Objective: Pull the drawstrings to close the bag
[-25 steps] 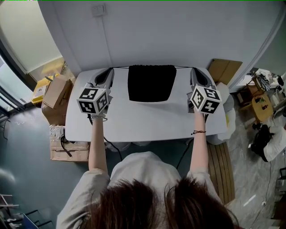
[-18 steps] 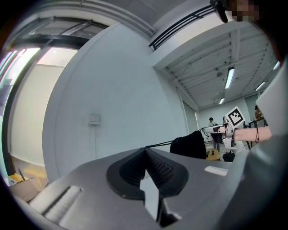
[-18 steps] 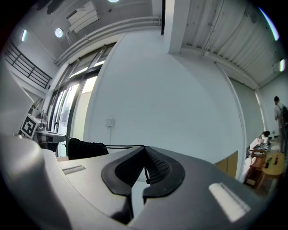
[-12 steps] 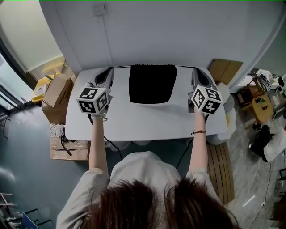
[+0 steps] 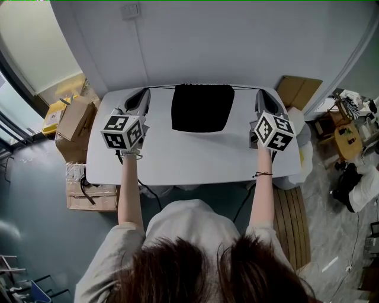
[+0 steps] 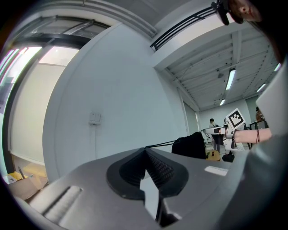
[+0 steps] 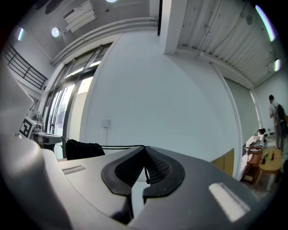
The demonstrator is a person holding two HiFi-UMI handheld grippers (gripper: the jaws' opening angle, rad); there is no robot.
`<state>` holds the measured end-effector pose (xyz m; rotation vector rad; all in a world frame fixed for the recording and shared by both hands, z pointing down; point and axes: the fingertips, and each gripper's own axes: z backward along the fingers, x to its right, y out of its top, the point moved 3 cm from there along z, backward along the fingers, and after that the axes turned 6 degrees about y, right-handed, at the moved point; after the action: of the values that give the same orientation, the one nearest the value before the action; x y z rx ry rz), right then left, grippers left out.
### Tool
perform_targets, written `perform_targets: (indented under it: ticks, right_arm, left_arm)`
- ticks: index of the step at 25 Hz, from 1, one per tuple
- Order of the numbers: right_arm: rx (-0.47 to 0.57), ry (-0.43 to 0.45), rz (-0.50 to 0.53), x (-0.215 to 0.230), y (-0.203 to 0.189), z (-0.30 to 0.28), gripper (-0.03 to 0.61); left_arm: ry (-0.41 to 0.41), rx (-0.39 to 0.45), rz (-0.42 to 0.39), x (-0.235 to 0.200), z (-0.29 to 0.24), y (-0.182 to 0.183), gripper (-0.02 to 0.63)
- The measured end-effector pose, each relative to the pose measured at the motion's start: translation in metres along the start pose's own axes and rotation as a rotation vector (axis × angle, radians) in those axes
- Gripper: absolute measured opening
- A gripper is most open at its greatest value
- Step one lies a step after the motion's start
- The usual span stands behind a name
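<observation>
While the person's forearms [image 5: 129, 189] reach out from 6 o'clock over the near edge of the white surface [image 5: 177, 160], each one carries a tool level above the top, pointing toward the far edge. At about 10 o'clock on the surface, the left hand-held gripper [image 5: 144, 90] has its jaws pressed together; in the left gripper view [image 6: 145, 148] the ribbed pads meet at the tip and pinch the left drawstring [image 6: 159, 144], which runs taut toward 3 o'clock to the bag [image 6: 191, 146]. At about 2 o'clock, the right hand-held gripper [image 5: 259, 90] is likewise closed down; in the right gripper view [image 7: 144, 146] the pads clamp the right drawstring [image 7: 121, 146], whose short end hangs down between them, and the cord stretches toward 9 o'clock to the bag [image 7: 83, 149]. Between the two tools, at 12 o'clock near the far edge, the black bag [image 5: 202, 108] lies flat on the surface with its gathered mouth toward the wall, and a thin black cord leaves each top corner, the left drawstring [image 5: 161, 88] and the right drawstring [image 5: 244, 89] forming almost one straight line. Off the surface at 9 o'clock, cardboard boxes [image 5: 74, 121] sit on the floor. Beyond the far edge rises a pale wall [image 5: 195, 47] with a switch plate [image 5: 131, 12] at 11 o'clock.
</observation>
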<state>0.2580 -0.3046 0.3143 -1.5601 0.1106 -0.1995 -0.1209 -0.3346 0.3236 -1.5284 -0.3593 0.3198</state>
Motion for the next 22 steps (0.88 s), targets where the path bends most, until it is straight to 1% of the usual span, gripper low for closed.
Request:
perform_targets:
  ticks: [22]
  right_arm:
    - [-0.002, -0.045, -0.020, 0.0101, -0.0067, 0.0004, 0.017]
  left_arm:
    - [0.010, 0.003, 0.016, -0.0020, -0.0010, -0.0027, -0.001]
